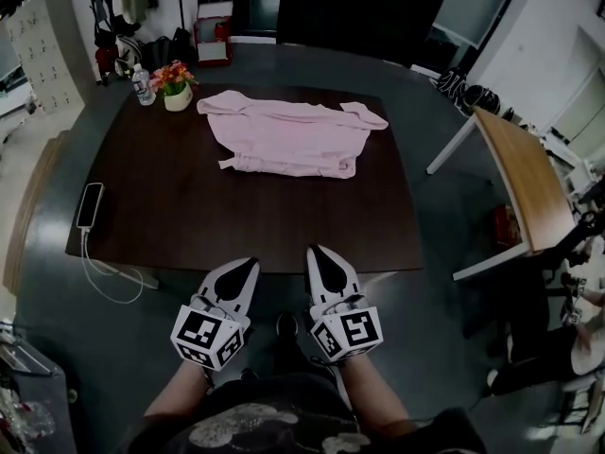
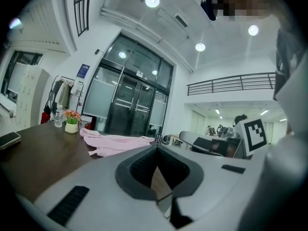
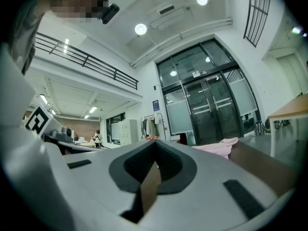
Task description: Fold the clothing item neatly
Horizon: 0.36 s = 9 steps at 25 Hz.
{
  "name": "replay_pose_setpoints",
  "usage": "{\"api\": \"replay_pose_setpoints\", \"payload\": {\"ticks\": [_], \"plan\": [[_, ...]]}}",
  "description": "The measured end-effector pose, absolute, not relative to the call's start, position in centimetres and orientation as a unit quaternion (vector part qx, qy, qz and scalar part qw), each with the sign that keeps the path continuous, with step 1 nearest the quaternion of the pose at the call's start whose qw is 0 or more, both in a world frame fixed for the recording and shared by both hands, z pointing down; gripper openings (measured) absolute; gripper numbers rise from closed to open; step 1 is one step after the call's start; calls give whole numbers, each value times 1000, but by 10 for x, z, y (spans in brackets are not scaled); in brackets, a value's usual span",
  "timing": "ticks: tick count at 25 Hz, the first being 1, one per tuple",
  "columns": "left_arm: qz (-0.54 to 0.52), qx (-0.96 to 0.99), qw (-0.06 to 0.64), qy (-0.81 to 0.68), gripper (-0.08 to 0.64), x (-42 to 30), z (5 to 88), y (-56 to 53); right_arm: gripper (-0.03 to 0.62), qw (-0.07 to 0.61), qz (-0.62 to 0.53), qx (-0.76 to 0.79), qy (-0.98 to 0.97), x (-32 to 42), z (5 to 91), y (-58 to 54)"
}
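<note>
Pink top (image 1: 293,135) is lying spread out on the dark wooden table (image 1: 189,216), well ahead of both grippers and over toward the far edge from them. It's pale pink and pretty rumpled. One sleeve sticks out on the right gripper's side, and a narrow strip of fabric trails off the edge closest to the grippers. From the left gripper view the top (image 2: 115,143) is a low, wrinkly heap just past the jaws. In the right gripper view only a bit of it (image 3: 219,148) peeks over the gripper body.

The left gripper (image 1: 244,274) and right gripper (image 1: 321,263) sit side by side at the table's near edge, a little apart, both pointing at the top. Both have their jaws fully together with nothing between them, and neither is anywhere near the fabric.

Ahead and to the left of the left gripper there's a phone (image 1: 90,204) on the table edge, with a white cable (image 1: 104,272) dangling toward the grey floor. In the far left corner past the top are a flower pot (image 1: 176,85) and a water bottle (image 1: 143,85). Off to the right of the right gripper stands a lighter wooden table (image 1: 525,178). Big glass doors (image 2: 130,105) and a coat rack (image 2: 60,97) are across the room.
</note>
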State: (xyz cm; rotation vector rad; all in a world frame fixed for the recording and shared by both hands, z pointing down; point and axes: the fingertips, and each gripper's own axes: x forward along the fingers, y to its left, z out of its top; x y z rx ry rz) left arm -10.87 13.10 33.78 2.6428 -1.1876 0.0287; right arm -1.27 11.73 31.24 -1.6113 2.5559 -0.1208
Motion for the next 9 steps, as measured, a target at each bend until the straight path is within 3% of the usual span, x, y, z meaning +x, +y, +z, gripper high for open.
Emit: {"api": "replay_pose_setpoints", "payload": {"ticks": [9], "plan": [[0, 908, 133, -398, 9, -158, 351, 228, -8, 44, -38, -539, 840, -61, 327, 225]]}}
